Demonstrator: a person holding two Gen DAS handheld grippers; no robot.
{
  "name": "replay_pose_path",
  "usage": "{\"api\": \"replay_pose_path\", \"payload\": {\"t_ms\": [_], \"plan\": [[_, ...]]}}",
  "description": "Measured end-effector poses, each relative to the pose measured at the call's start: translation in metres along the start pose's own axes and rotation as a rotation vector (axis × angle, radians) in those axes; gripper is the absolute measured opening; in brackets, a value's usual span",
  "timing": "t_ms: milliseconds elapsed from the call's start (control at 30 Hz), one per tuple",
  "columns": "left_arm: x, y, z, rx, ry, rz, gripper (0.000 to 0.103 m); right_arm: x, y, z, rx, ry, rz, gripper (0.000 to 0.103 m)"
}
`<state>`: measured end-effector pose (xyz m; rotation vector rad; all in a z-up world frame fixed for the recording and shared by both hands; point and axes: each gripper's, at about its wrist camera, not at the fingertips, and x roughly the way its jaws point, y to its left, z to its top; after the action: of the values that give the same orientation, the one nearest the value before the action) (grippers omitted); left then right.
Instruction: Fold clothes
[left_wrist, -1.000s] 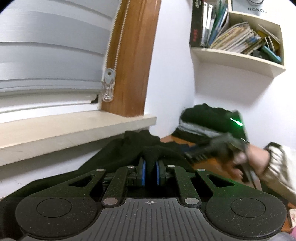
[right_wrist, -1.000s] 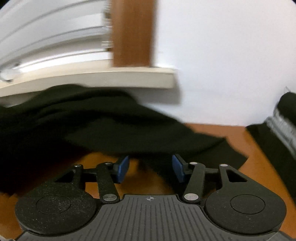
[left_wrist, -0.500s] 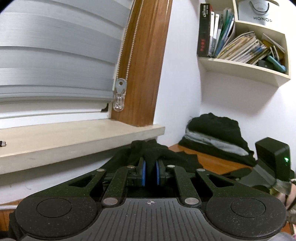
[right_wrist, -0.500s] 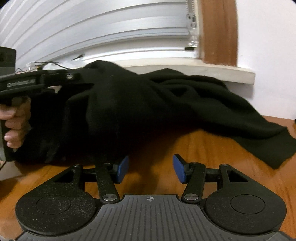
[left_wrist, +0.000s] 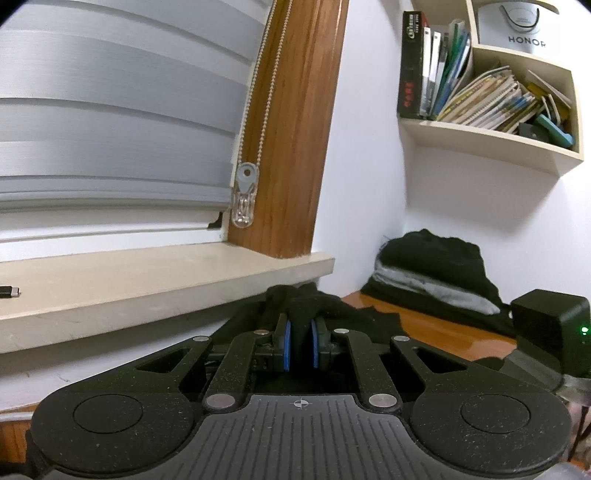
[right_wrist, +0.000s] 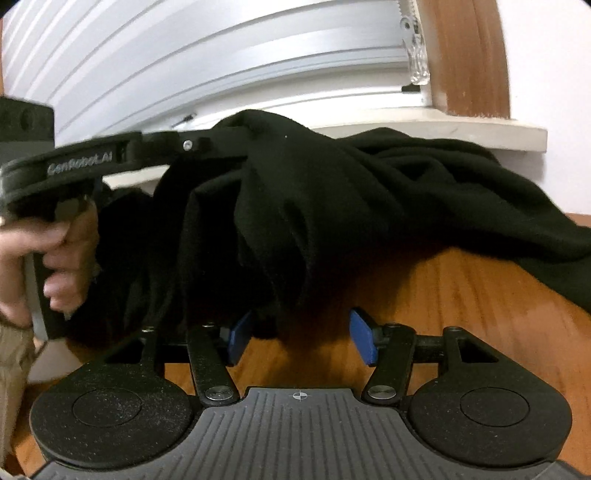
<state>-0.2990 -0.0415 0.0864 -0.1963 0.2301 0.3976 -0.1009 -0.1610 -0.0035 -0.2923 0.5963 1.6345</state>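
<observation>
A black garment (right_wrist: 332, 206) is draped from the window sill down onto the wooden table (right_wrist: 461, 295). My left gripper (left_wrist: 300, 343) is shut on a bunched fold of this black garment (left_wrist: 306, 299) and holds it lifted off the table. In the right wrist view the left gripper (right_wrist: 236, 138) reaches in from the left, gripped by a person's hand (right_wrist: 55, 251). My right gripper (right_wrist: 301, 338) sits low over the table, jaws opening. The hanging fold's lower edge dips between its blue pads (right_wrist: 364, 341), which do not press on it.
A stack of folded dark and grey clothes (left_wrist: 432, 266) lies in the table's far corner under a wall shelf of books (left_wrist: 487, 107). The beige window sill (left_wrist: 147, 280) runs along the back. The right gripper's black housing (left_wrist: 550, 325) shows at the right.
My right gripper has swung left from the garment's spread edge to the hanging fold under the left gripper, and its jaws have widened slightly. The left gripper has kept its grip and barely moved.
</observation>
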Motion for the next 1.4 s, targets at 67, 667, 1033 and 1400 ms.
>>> {"api": "replay_pose_path", "payload": {"t_ms": [67, 667, 1033, 1400], "plan": [[0.000, -0.001, 0.000, 0.007, 0.005, -0.004, 0.011, 0.006, -0.002, 0.001, 0.003, 0.007, -0.014, 0.045], [-0.024, 0.006, 0.009, -0.044, -0.083, -0.027, 0.013, -0.132, -0.048, 0.076, -0.201, -0.267, -0.386, 0.006], [-0.012, 0.015, 0.003, -0.060, -0.036, 0.014, 0.013, -0.154, -0.083, 0.056, -0.236, -0.071, -0.497, 0.010], [0.000, 0.023, -0.007, -0.070, 0.008, 0.049, 0.013, -0.170, -0.134, 0.010, -0.006, -0.003, -0.437, 0.039]]}}
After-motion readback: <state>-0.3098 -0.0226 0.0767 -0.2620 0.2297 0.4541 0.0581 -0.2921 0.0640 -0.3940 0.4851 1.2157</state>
